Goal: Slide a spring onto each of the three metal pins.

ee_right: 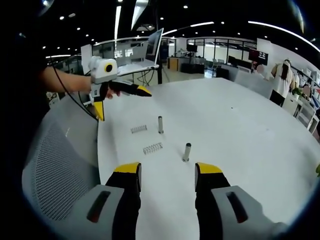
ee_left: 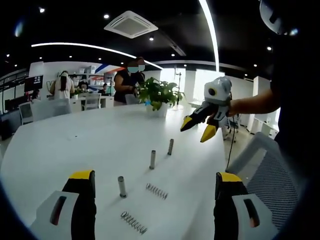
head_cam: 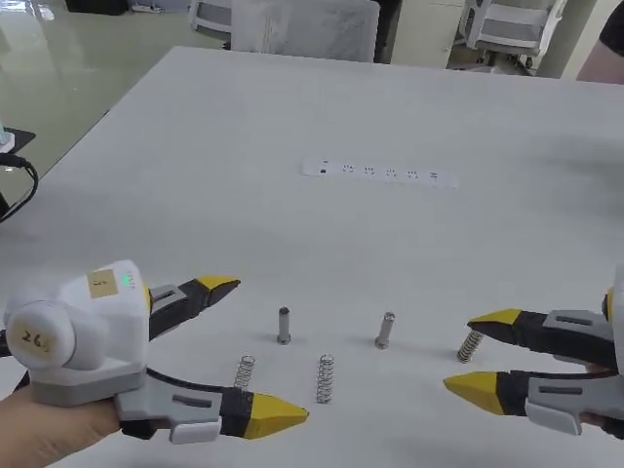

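Your left gripper (head_cam: 249, 349) hung open left of the left pin (head_cam: 284, 325); the nearest spring (head_cam: 244, 371) lay flat just left of that pin and nearer you, by the gripper's tips, long axis pointing away from you, nothing in the way. Right of that pin came a second spring (head_cam: 325, 378), the other pin (head_cam: 385, 330), an upright spring (head_cam: 471, 343), and your open right gripper (head_cam: 478, 353).
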Action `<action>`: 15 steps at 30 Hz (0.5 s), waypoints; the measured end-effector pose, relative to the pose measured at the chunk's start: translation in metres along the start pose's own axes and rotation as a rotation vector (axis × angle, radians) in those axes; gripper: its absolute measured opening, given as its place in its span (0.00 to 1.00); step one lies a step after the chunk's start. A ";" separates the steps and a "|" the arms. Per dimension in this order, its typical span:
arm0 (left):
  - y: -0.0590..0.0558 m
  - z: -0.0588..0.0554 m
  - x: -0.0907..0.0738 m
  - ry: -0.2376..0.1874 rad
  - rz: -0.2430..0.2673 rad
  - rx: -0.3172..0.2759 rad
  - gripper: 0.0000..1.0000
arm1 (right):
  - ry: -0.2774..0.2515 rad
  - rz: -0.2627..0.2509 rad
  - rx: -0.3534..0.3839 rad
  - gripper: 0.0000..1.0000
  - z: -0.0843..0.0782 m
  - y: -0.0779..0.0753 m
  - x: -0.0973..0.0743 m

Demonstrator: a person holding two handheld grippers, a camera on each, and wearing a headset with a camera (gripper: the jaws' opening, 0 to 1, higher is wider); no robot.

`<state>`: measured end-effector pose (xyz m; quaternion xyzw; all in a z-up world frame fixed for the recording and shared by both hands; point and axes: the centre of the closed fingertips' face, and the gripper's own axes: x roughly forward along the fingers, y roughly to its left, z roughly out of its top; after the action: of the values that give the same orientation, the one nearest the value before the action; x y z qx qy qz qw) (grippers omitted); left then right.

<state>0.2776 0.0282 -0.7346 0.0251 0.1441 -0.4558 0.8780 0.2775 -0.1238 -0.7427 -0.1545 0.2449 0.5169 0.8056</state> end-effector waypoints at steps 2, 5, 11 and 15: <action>0.000 0.000 -0.001 -0.001 0.001 -0.002 0.97 | 0.005 0.008 0.016 0.42 -0.005 0.002 0.003; 0.001 -0.001 -0.002 0.001 0.002 0.000 0.97 | 0.018 0.014 0.026 0.41 -0.014 0.003 0.007; 0.001 -0.005 -0.006 0.012 0.003 -0.003 0.97 | 0.037 0.017 0.069 0.42 -0.024 0.004 0.014; 0.001 -0.007 -0.007 0.012 0.007 -0.008 0.97 | 0.062 0.021 0.069 0.42 -0.027 0.007 0.021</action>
<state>0.2731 0.0353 -0.7392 0.0248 0.1512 -0.4521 0.8787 0.2717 -0.1185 -0.7762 -0.1398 0.2891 0.5115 0.7970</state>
